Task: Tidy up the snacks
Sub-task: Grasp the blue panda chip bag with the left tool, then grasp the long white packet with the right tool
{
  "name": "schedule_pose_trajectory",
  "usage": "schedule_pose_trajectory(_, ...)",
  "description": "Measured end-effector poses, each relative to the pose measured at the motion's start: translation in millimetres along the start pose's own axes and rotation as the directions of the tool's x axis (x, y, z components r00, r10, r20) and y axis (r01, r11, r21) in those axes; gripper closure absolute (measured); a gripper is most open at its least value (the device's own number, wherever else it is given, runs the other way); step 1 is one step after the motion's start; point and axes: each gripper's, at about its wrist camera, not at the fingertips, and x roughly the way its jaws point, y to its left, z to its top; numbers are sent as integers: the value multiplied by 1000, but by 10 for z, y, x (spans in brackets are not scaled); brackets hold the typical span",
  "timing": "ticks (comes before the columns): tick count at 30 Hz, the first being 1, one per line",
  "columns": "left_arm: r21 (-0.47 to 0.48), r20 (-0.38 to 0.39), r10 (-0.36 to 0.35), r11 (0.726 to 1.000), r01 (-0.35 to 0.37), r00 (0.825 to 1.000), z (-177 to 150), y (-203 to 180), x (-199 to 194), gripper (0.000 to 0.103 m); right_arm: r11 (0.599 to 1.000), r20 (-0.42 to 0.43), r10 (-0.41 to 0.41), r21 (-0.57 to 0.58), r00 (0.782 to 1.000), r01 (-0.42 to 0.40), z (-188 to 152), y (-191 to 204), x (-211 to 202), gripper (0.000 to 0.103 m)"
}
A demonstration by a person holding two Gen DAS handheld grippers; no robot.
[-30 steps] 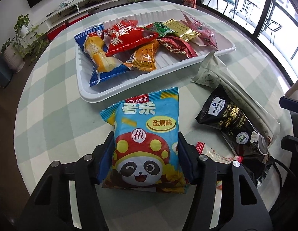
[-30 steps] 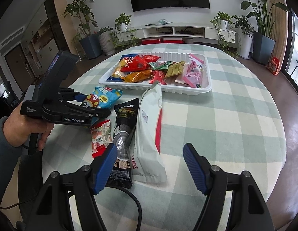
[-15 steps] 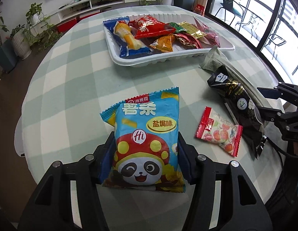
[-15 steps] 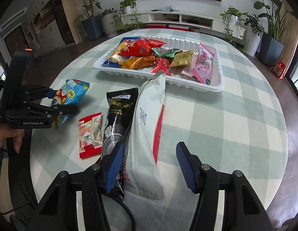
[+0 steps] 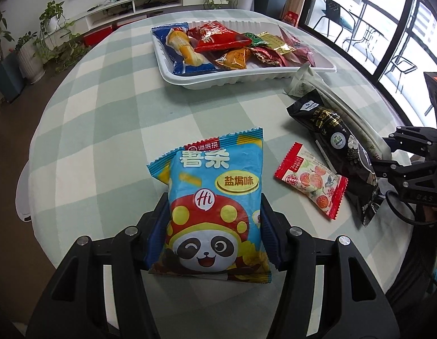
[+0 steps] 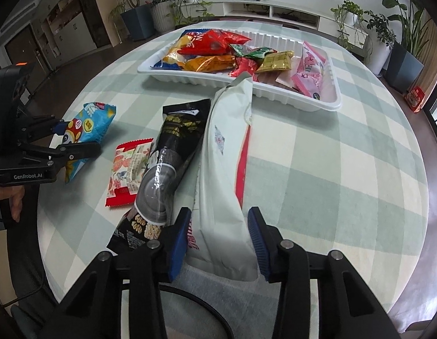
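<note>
Jaws of left gripper (image 5: 212,223) clamped on blue panda snack bag (image 5: 215,197). Right gripper (image 6: 218,240) jaws closing, long white packet (image 6: 224,169) between them; keep black packet (image 6: 173,152) outside left jaw. Then white tray (image 6: 303,100) ahead.

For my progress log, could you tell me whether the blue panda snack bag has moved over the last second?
Yes. The blue panda snack bag, in the left gripper, has drawn back from the white tray, toward the table edge.
</note>
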Motion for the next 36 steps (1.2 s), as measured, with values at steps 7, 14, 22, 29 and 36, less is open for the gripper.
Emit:
schedule_pose_trajectory(7, -9, 13, -8, 1000, 9, 1000, -13, 11, -16, 49, 1000, 4, 8, 2, 1000, -8, -9, 1, -6, 63)
schedule_pose_trajectory(14, -24, 31, -19, 1000, 20, 999, -39, 22, -33, 50, 1000, 10, 12, 16, 1000, -12, -29, 5, -32, 68)
schedule_pose_trajectory(22, -46, 59, -29, 998, 32, 998, -76, 41, -106, 51, 998, 55, 13, 54, 998, -16, -110, -25, -159, 69)
schedule_pose_trajectory(29, -66, 87, -52, 996, 57, 995, -101, 44, -197, 51, 995, 102, 11, 96, 995, -21, -192, -87, -305, 70)
schedule_pose_trajectory(36, -82, 117, -74, 993, 83, 990, -84, 39, -312, 51, 992, 141, 5, 124, 990, -23, -239, -130, -424, 71)
